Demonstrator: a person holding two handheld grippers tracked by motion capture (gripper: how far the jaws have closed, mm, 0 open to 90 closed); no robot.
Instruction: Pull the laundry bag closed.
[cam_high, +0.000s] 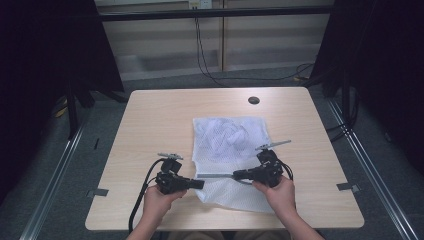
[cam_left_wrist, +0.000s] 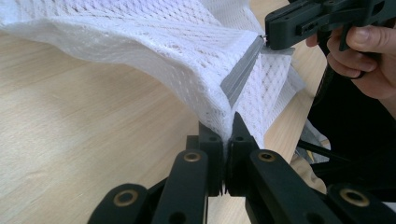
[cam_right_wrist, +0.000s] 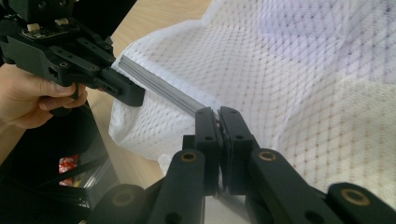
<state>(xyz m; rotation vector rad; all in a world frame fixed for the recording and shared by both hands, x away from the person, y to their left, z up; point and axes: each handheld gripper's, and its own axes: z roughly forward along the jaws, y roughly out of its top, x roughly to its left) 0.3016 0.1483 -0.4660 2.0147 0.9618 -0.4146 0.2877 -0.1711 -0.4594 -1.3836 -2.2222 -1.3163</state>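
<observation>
A white mesh bag (cam_high: 227, 137) lies on the wooden table (cam_high: 150, 125), with a grey zipper strip (cam_high: 215, 176) along its near edge. My left gripper (cam_high: 198, 183) is shut on the bag's left corner, where the zipper ends. In the left gripper view its jaws (cam_left_wrist: 227, 128) pinch the mesh (cam_left_wrist: 140, 37) just below the zipper (cam_left_wrist: 243, 70). My right gripper (cam_high: 236, 175) is shut on the zipper farther right. The right gripper view shows its jaws (cam_right_wrist: 218, 114) closed on the strip (cam_right_wrist: 159, 86), with the mesh (cam_right_wrist: 303, 70) lifted behind. The two grippers face each other.
A dark round hole (cam_high: 253, 100) sits in the table near its far edge. Black cables (cam_high: 202, 55) hang down to the floor behind the table. Metal rails (cam_high: 55, 170) run along both sides, with dark curtains beyond them.
</observation>
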